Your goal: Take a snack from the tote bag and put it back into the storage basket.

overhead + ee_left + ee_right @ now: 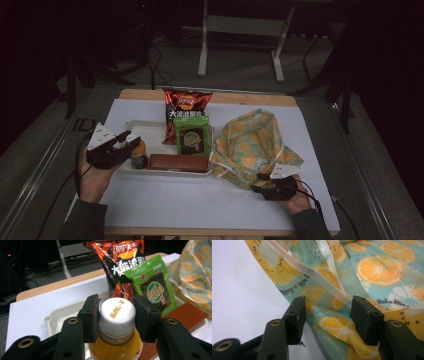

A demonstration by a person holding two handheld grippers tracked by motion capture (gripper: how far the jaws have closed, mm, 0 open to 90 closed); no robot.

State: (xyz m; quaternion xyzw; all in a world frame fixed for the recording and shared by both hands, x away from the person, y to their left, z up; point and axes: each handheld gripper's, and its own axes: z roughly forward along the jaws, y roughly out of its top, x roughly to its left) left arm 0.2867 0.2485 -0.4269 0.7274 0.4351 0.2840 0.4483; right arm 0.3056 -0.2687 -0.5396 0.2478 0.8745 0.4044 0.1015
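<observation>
A bottle of orange drink with a white cap stands upright at the left end of a white tray. My left gripper has one pad on each side of the cap and presses on it; in the high view it comes in from the left over the bottle. A cloth bag printed with orange slices lies on the right. My right gripper sits at its near corner, jaws apart, with a fold of the bag lying loose between them.
On the tray also lie a red-black chips bag, a green snack pack and a flat brown box. A white sheet covers the table. Metal stand legs rise on the floor beyond the far edge.
</observation>
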